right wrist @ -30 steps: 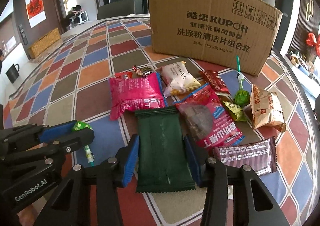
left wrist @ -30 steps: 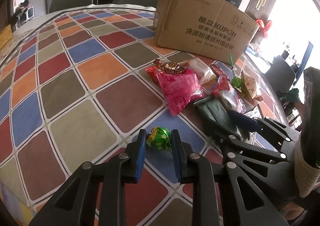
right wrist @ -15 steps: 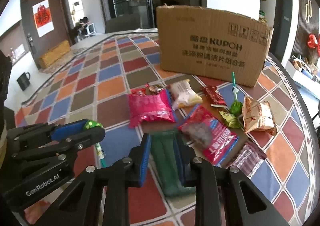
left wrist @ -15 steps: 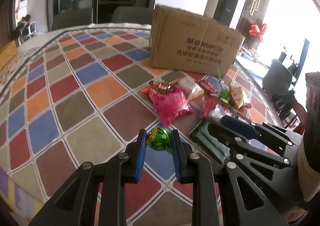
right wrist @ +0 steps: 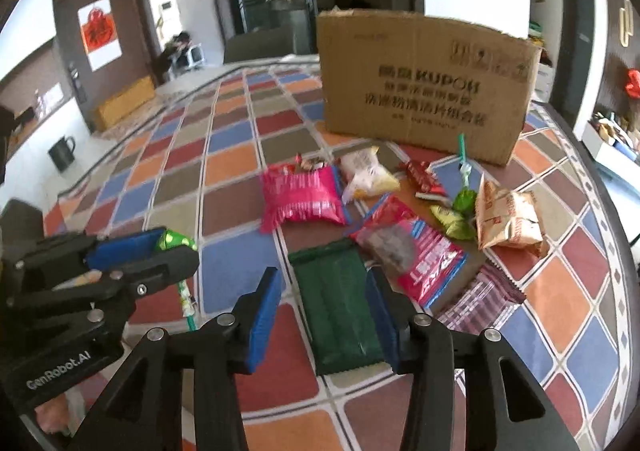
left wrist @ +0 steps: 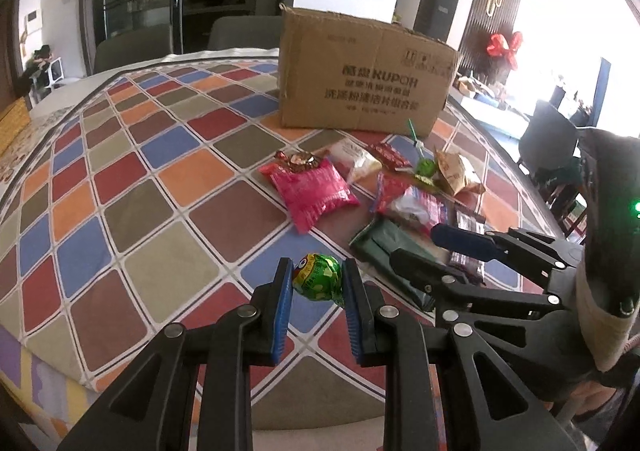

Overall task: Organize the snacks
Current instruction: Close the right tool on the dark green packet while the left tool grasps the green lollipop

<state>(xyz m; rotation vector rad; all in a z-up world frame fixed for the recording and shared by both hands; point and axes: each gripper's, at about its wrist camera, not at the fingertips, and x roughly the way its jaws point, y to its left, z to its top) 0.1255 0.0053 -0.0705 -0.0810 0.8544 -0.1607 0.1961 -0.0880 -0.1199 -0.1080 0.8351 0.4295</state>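
Here, the left gripper [left wrist: 316,283] was raised above the desk [left wrist: 132,211], its blue jaws pressed against both sides of a green foil-wrapped lollipop [left wrist: 317,281]. In the right wrist view, the lollipop's stick [right wrist: 187,301] hung down below those jaws toward the checkered cloth.

The right gripper [right wrist: 322,305] was held with its jaws spread wide and gripping nothing. A dark green snack packet [right wrist: 338,307] lay flat on the desk between and just ahead of these jaws; whether either pad touched it could not be determined.

Remaining snacks lay ahead of the right jaws:
- A pink packet [right wrist: 300,199] lay ahead and slightly left, with a small wrapped candy [right wrist: 310,162] at its far edge.
- A red-and-blue pouch [right wrist: 408,251] lay just right of the green packet, touching its far corner.
- A dark striped bar [right wrist: 482,299] lay near the right jaw, to its right.
- A pale yellow bag [right wrist: 366,175], a small red sachet [right wrist: 420,176], a second green lollipop [right wrist: 464,195] and an orange-printed bag [right wrist: 508,217] lay farther ahead.

A brown cardboard box [right wrist: 424,83] printed "KUPOH" stood upright beyond all the snacks, well ahead of both jaws.
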